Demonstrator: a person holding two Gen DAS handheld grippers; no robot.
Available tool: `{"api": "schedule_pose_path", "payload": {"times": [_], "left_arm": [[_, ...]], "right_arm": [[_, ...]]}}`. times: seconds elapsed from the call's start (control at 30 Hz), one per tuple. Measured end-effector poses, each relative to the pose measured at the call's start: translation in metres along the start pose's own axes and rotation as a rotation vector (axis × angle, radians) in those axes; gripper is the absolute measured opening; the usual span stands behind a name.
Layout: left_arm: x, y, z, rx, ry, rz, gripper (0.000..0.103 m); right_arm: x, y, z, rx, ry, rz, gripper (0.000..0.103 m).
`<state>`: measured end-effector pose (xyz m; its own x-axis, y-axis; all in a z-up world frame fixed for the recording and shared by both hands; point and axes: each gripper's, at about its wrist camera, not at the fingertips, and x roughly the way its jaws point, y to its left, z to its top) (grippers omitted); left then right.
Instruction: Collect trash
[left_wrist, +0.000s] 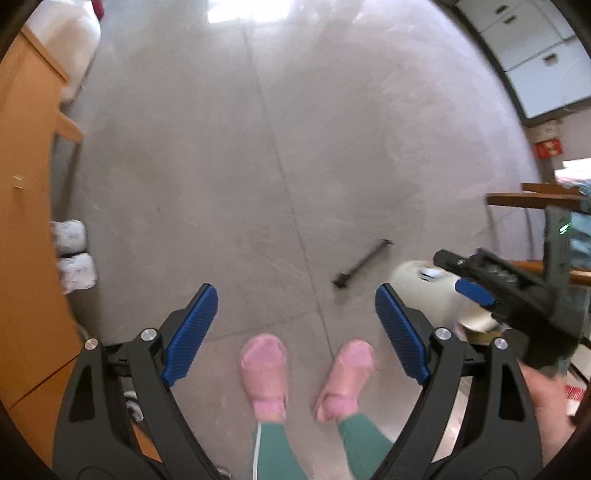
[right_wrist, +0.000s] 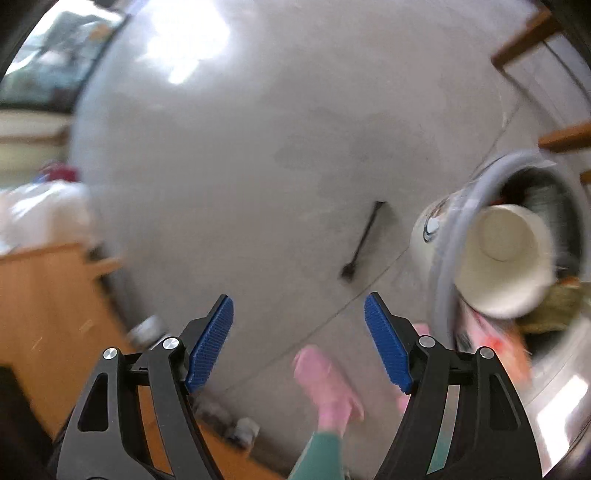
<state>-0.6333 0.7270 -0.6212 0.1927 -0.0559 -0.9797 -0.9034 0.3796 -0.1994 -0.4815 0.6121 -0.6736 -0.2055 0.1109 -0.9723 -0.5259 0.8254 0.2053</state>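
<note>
Grey concrete floor (left_wrist: 229, 155) fills both my views as I look almost straight down. My left gripper (left_wrist: 295, 328) stands wide open, blue pads well apart, nothing between them but bare floor and, lower down, the person's pink slippers (left_wrist: 264, 373) and green trouser legs (left_wrist: 277, 454). My right gripper (right_wrist: 299, 339) is open wide too and holds nothing; through its gap I see floor and one pink slipper, blurred.

Lying on the floor ahead is a thin black stick (left_wrist: 364, 262), the loose bit of rubbish I can pick out; from the right wrist the same stick (right_wrist: 364, 240) sits above and between the open jaws, apart from both pads. Just to its right stands a bin (right_wrist: 447, 280) with a grey rim, tipped toward the camera by the lens, and inside it a white paper cup (right_wrist: 506, 258) on its side with some orange and brown scraps beneath it, too smeared to name.

From the left wrist I catch the right gripper at the right edge, over the pale side of that bin. Wooden furniture (left_wrist: 26, 221) runs down the left, with white shoes (left_wrist: 72, 254) beside it.
</note>
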Motion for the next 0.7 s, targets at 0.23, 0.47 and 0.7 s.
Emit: {"api": "schedule_pose_path", "payload": {"times": [0.23, 0.47, 0.7], "left_arm": [[0.142, 0.025, 0.019, 0.026, 0.047, 0.009, 0.085], [0.201, 0.022, 0.014, 0.051, 0.068, 0.018, 0.084], [0.219, 0.019, 0.007, 0.02, 0.091, 0.001, 0.084]], "right_arm": [[0.149, -0.03, 0.024, 0.055, -0.012, -0.15, 0.073], [0.19, -0.06, 0.039, 0.105, -0.032, -0.093, 0.059], [0.211, -0.07, 0.041, 0.082, -0.012, -0.12, 0.013]]}}
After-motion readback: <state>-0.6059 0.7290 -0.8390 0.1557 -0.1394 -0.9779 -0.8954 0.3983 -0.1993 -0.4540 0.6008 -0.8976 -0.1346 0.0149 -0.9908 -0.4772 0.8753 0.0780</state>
